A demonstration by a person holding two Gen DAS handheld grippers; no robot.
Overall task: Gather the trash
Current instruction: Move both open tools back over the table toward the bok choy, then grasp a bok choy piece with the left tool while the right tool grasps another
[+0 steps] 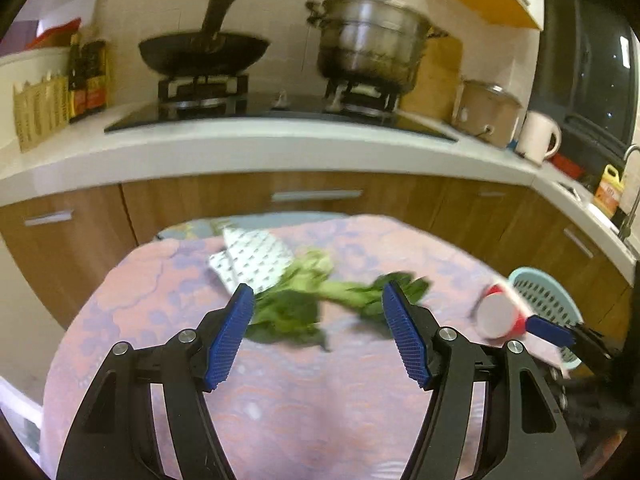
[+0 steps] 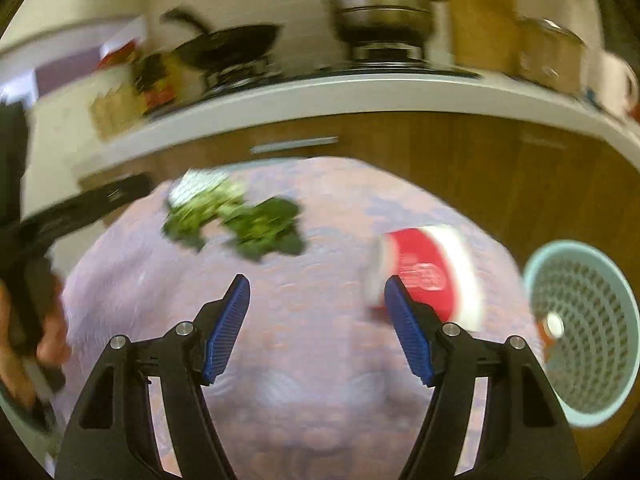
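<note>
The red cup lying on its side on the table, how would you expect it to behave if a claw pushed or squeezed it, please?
The red cup lies on its side, so a push would probably roll it. It looks thin-walled, so likely light and easily crushed.

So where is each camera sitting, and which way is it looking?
Left wrist: sits on the left gripper, looking down over the leafy greens toward the stove; its open fingers show, and the right gripper's blue tip by the red cup.
Right wrist: sits on the right gripper, facing the same table; its open fingers and a hand at the left edge show.
Shared: greens, cup, blue basket, metal pot.
</note>
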